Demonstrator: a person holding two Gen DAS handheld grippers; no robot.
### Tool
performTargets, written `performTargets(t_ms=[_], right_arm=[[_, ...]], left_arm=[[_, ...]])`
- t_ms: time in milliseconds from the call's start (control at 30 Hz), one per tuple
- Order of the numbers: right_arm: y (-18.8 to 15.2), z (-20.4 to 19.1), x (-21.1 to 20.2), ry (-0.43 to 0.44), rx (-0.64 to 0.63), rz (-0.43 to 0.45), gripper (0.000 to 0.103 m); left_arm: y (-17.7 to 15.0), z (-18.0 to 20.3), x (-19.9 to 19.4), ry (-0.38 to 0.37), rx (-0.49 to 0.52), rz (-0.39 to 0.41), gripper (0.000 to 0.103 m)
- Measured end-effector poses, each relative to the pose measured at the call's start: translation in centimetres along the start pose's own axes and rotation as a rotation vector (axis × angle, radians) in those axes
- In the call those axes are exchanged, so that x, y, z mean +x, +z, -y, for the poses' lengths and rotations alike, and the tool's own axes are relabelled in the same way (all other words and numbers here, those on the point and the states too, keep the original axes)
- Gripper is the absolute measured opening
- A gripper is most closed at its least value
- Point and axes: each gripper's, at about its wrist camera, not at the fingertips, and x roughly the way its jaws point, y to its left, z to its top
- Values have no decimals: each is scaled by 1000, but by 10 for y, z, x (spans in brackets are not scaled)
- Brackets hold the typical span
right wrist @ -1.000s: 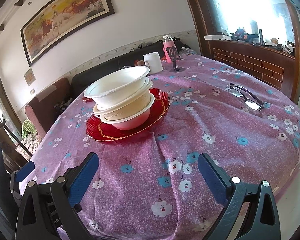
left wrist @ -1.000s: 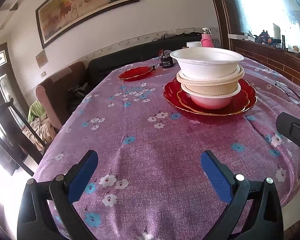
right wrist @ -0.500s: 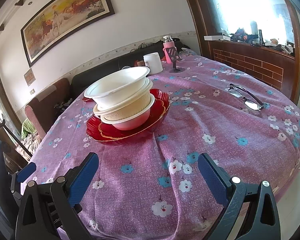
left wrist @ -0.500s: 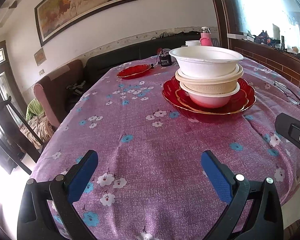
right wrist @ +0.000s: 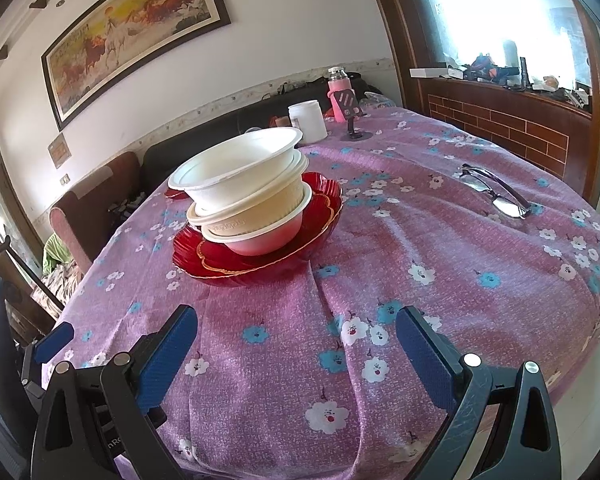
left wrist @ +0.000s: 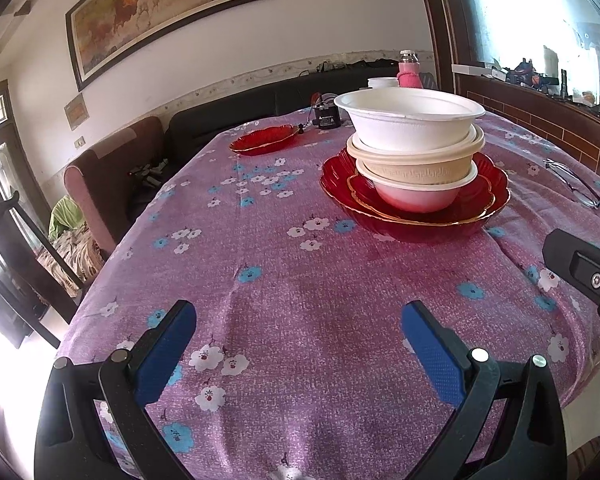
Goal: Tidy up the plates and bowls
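both my left gripper and right gripper hang empty with fingers spread wide above bare cloth near the table edge, the stacked bowls on red plates well ahead.

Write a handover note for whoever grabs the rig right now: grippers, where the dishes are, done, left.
Left gripper: open, empty, hovering over the near tablecloth.
Right gripper: open, empty, also near the table edge.
Dishes: three bowls nested, white top bowl, beige bowl, white bottom bowl, sitting in the stacked red plates mid-table.
Small red plate lies alone at the far side.
Done: bowls and large plates gathered in one pile.
Left: probably bring the small red plate to the pile; mind the glasses on the right.
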Motion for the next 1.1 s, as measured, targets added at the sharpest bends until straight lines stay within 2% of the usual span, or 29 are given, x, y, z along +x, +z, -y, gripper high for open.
performTargets(t_ms=[933,1100], right_arm=[[-1,0,3,-1,-1,-10,101],[-2,-1,4,-1,-7,-17,101]], left_arm=[[-2,0,2,-13,-2,-8,103],[3,-12,2,-10,-33,-8,103]])
